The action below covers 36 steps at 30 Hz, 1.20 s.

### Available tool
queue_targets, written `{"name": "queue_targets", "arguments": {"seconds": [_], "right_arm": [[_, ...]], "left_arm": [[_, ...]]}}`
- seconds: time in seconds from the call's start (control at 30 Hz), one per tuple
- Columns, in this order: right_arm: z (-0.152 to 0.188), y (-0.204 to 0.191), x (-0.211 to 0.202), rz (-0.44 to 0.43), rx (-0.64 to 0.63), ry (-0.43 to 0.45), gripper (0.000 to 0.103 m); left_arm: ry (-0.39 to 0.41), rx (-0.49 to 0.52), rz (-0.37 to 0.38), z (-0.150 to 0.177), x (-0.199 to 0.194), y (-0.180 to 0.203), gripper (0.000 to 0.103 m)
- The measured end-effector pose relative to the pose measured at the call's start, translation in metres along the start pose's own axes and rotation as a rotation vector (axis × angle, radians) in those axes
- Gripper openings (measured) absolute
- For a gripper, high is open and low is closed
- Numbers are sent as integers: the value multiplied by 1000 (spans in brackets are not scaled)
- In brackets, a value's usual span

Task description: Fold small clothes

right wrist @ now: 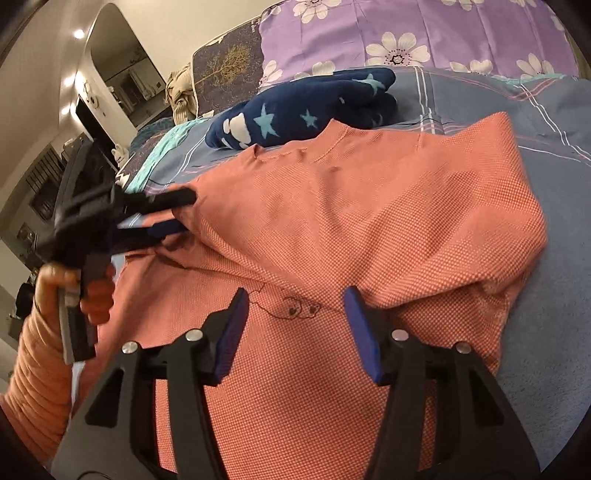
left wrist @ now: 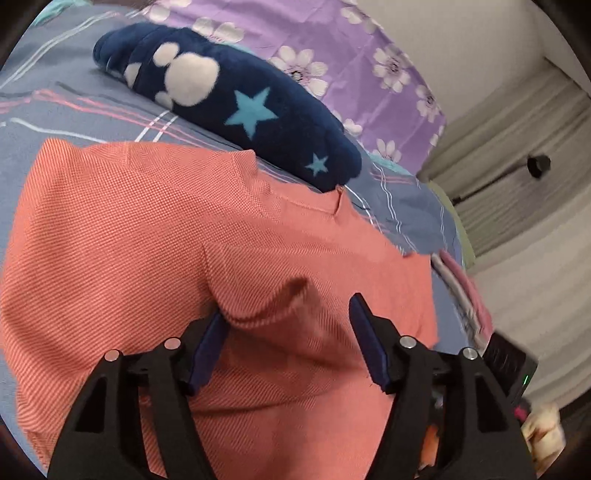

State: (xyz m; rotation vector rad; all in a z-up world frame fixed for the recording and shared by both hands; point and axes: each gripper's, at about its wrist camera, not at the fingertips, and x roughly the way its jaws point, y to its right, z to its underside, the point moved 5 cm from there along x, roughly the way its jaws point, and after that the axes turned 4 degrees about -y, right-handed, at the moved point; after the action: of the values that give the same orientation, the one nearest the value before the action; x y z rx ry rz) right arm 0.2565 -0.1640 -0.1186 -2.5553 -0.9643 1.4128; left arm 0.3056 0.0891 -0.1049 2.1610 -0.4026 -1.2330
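- Bedding fills both views: a blue-grey sheet [right wrist: 480,99] with thin pink and white stripes, and beyond it a purple cover printed with white flowers [right wrist: 424,33].
- Far left in the right wrist view, a lit room with an arched opening [right wrist: 114,66] lies past the bed edge.
- Next comes a person's hand [right wrist: 74,291], with an orange ribbed sleeve [right wrist: 33,365] below it, gripping the handle of the left gripper [right wrist: 181,214].
- That left gripper reaches in from the left at the edge of the coral knit top [right wrist: 369,229]. Its own camera shows the blue pads apart with a raised fold of the fabric between them; the fold seems to brush the left pad, but nothing is pinched, so the grip is released.
- The coral knit top is spread over the sheet across the middle, its neckline toward the far side, and one half is folded over so that a layer lies on top. A small dark embroidered line [right wrist: 291,306] shows near the fold.
- Just behind the neckline sits a folded navy fleece [right wrist: 306,110] with pale blue stars and white shapes, touching the top's far edge.
- Nearest the camera, the right gripper [right wrist: 293,321] hangs over the lower part of the top with its fingers spread, gripping nothing.
- To the right, bare sheet runs to the frame edge.
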Motion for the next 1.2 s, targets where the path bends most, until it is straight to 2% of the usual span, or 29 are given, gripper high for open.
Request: {"name": "queue_targets", "arguments": {"seconds": [0.13, 0.17, 0.2, 0.23, 0.3, 0.4, 0.53, 0.63, 0.73, 0.8, 0.83, 0.87, 0.93, 0.97, 1.0, 1.1, 1.2], "right_arm": [[4, -12, 4, 29, -75, -23, 72], [5, -13, 4, 34, -81, -25, 74], [4, -13, 5, 34, -83, -26, 74], [4, -12, 5, 29, -78, -24, 74], [3, -9, 2, 7, -57, -14, 73], [-1, -3, -10, -21, -10, 25, 70], [-14, 12, -42, -82, 76, 119, 70], [-21, 27, -69, -103, 133, 197, 70], [-23, 45, -79, -64, 177, 225, 70], [-23, 54, -74, -50, 216, 207, 70], [-21, 58, -69, -41, 231, 187, 70], [-20, 60, -62, -22, 241, 162, 70], [-14, 63, -47, 58, 233, 108, 67], [-12, 62, -41, 101, 220, 90, 65], [-11, 60, -36, 163, 189, 80, 62], [-9, 52, -32, 245, 126, 77, 61], [-6, 55, -27, 329, 114, 66, 61]], "left_arm": [[2, -39, 6, 0, -1, -3, 64], [3, -45, -5, 2, -1, -4, 61], [2, -43, -20, 2, -1, -4, 39], [-1, -33, -29, 3, -1, -4, 8], [4, -12, -38, 3, -3, -1, 8], [54, 59, -38, 0, -17, 16, 8], [160, 243, -36, -8, -56, 60, 8], [243, 369, -90, -12, -90, 83, 8], [275, 414, -179, -12, -110, 70, 8], [272, 397, -283, -11, -111, 38, 9], [263, 382, -312, -11, -110, 26, 11], [248, 360, -348, -8, -106, 6, 15], [237, 331, -401, -5, -103, -17, 36], [245, 314, -420, -2, -104, -26, 39], [258, 304, -413, 1, -108, -31, 42], [280, 318, -379, 5, -115, -28, 43], [268, 350, -358, 7, -108, -19, 43]]}}
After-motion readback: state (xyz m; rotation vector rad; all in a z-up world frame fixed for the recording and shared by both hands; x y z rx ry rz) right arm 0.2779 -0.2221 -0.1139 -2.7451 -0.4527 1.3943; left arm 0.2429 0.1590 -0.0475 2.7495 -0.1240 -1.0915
